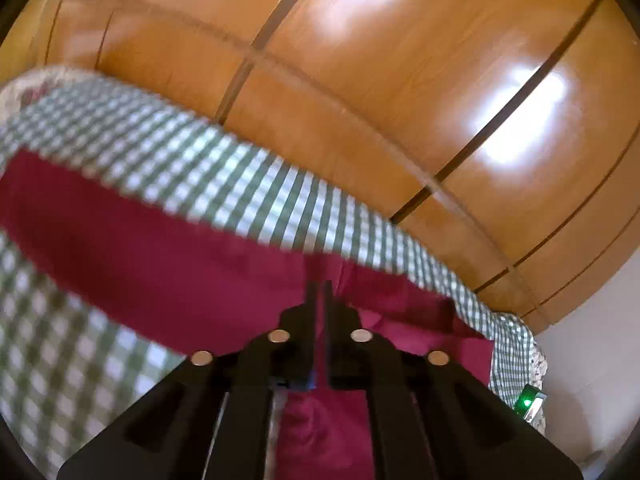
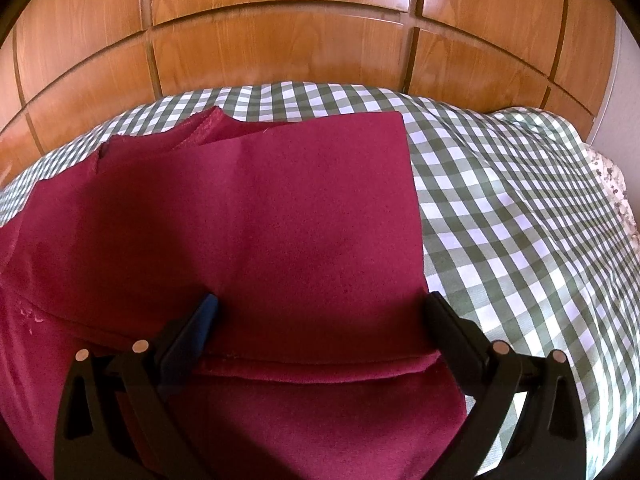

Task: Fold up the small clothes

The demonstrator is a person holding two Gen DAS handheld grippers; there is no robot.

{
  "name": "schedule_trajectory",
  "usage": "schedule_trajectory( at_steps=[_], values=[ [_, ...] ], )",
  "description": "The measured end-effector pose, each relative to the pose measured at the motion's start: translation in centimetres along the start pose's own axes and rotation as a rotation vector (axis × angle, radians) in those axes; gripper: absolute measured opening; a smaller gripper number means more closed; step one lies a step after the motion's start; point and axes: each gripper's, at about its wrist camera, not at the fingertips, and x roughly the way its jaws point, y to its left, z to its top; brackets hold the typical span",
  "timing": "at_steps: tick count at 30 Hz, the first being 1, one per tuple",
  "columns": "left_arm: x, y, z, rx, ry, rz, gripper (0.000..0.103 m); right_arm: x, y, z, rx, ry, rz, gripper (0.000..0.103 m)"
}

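Note:
A dark red garment point(image 2: 280, 220) lies partly folded on a green-and-white checked cloth point(image 2: 500, 200). In the right wrist view its right edge is straight and a folded hem runs across just in front of my fingers. My right gripper point(image 2: 320, 308) is open, jaws wide apart over the garment's near part, holding nothing. In the left wrist view my left gripper point(image 1: 319, 292) is shut on a fold of the red garment point(image 1: 160, 264), which bunches up between and below the fingers. That view is blurred and tilted.
A wooden panelled wall or headboard point(image 2: 280, 40) stands right behind the checked surface, also in the left wrist view point(image 1: 360, 80). A floral fabric edge point(image 2: 616, 184) shows at the far right. A small device with a green light point(image 1: 530, 402) sits at the cloth's right edge.

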Motion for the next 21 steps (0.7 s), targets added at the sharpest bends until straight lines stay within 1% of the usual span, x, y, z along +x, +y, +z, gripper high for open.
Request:
schedule_trajectory(
  at_steps=[1, 2, 3, 6, 8, 10, 12, 14, 16, 19, 20, 21],
  values=[
    [0.1, 0.5, -0.3, -0.027, 0.003, 0.003, 0.029, 0.0, 0.0, 0.0, 0.002, 0.000, 0.002, 0.101],
    [-0.1, 1.3, -0.7, -0.053, -0.001, 0.014, 0.052, 0.0, 0.0, 0.0, 0.003, -0.001, 0.004, 0.101],
    [-0.7, 2.9, -1.1, -0.097, -0.024, 0.047, 0.060, 0.0, 0.0, 0.0, 0.005, -0.001, 0.004, 0.101],
    [-2.0, 6.6, -0.7, -0.168, -0.064, 0.121, 0.060, -0.1, 0.0, 0.0, 0.004, -0.002, 0.003, 0.101],
    [-3.1, 10.1, 0.0, -0.246, -0.100, 0.190, 0.060, -0.1, 0.0, 0.0, 0.004, -0.002, 0.001, 0.101],
    [-4.9, 14.6, 0.9, -0.353, -0.154, 0.273, 0.060, -0.2, 0.0, 0.0, 0.003, -0.002, -0.001, 0.101],
    [-6.3, 19.2, 1.8, -0.462, -0.190, 0.331, 0.060, -0.2, 0.0, 0.0, 0.001, -0.002, -0.003, 0.101],
    [-6.9, 22.6, 2.5, -0.540, -0.200, 0.369, 0.060, -0.2, 0.1, 0.0, -0.002, -0.002, -0.007, 0.101],
    [-7.0, 25.5, 3.2, -0.594, -0.201, 0.360, 0.059, -0.1, 0.1, 0.0, -0.003, -0.002, -0.009, 0.101],
    [-6.6, 27.1, 4.6, -0.606, -0.210, 0.359, 0.058, -0.1, 0.2, 0.0, -0.005, -0.001, -0.013, 0.101],
    [-6.3, 27.3, 5.3, -0.595, -0.209, 0.371, 0.054, -0.1, 0.3, 0.0, -0.006, 0.000, -0.015, 0.101],
    [-6.2, 27.3, 5.6, -0.586, -0.205, 0.382, 0.041, -0.1, 0.3, 0.0, -0.007, 0.000, -0.016, 0.101]
  ],
)
